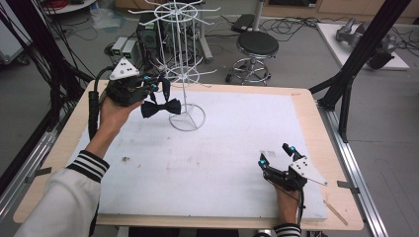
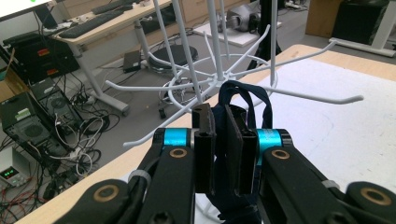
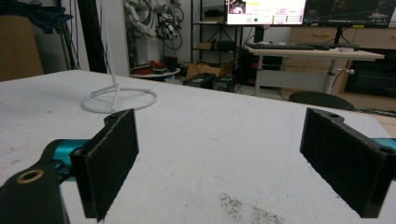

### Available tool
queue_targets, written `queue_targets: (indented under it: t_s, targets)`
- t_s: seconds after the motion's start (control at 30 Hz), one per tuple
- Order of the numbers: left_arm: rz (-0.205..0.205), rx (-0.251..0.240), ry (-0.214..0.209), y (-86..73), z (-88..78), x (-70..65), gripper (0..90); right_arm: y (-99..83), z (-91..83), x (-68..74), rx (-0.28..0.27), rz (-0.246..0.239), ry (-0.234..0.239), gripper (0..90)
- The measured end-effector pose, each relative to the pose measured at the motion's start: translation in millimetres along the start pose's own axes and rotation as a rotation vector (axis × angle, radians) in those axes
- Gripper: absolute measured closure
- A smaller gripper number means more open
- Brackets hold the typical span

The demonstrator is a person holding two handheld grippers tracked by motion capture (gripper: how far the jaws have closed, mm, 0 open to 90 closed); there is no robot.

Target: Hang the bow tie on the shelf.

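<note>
Left gripper (image 1: 157,88): raised at far left, jaws clamped shut.
Right gripper (image 1: 276,155): low at near right, jaws spread wide.

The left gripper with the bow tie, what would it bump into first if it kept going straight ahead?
Most likely the white wire rack. The left gripper, shut on the bow tie, points at its lower ring of hooks just ahead, though the exact gap is hard to judge.

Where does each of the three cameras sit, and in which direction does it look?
High view: above the person's side, looking forward and down on the table; both forearms and grippers show.
Left gripper view: rides the left gripper, shut on the bow tie's strap, facing the white rack.
Right gripper view: rides the right gripper, low over the table, jaws open.
Shared: the rack's ring base appears in the high and right gripper views.
</note>
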State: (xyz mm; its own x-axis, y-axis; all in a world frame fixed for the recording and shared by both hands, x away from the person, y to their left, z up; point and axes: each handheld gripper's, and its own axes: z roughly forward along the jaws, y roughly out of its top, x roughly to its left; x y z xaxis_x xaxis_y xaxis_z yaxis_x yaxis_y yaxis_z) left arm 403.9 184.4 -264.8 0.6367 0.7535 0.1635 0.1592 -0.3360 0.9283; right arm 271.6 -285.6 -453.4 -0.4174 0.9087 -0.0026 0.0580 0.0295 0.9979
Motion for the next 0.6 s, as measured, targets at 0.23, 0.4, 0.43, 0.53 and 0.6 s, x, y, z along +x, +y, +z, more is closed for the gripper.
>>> queue_targets:
  t_s: [0.23,0.4,0.43,0.53,0.6]
  targets:
    - [-0.001,0.005,0.006,3.6,5.4,0.2,82.2,-0.1,-0.2,0.2,0.001,0.003,-0.002,10.7]
    - [0.000,0.008,0.003,6.8,9.1,-2.7,82.2,-0.1,-0.2,0.0,0.001,0.002,-0.001,10.7]
    - [0.001,0.012,0.002,7.4,9.8,-3.3,82.2,0.0,-0.2,0.1,0.001,0.003,0.000,10.7]
    - [0.001,0.017,-0.004,8.8,12.2,-4.4,82.1,-0.1,-0.1,0.1,0.000,0.002,-0.001,10.7]
    - [-0.003,0.024,-0.007,9.2,13.9,-5.0,81.9,-0.1,-0.2,0.2,0.001,0.004,-0.001,10.7]
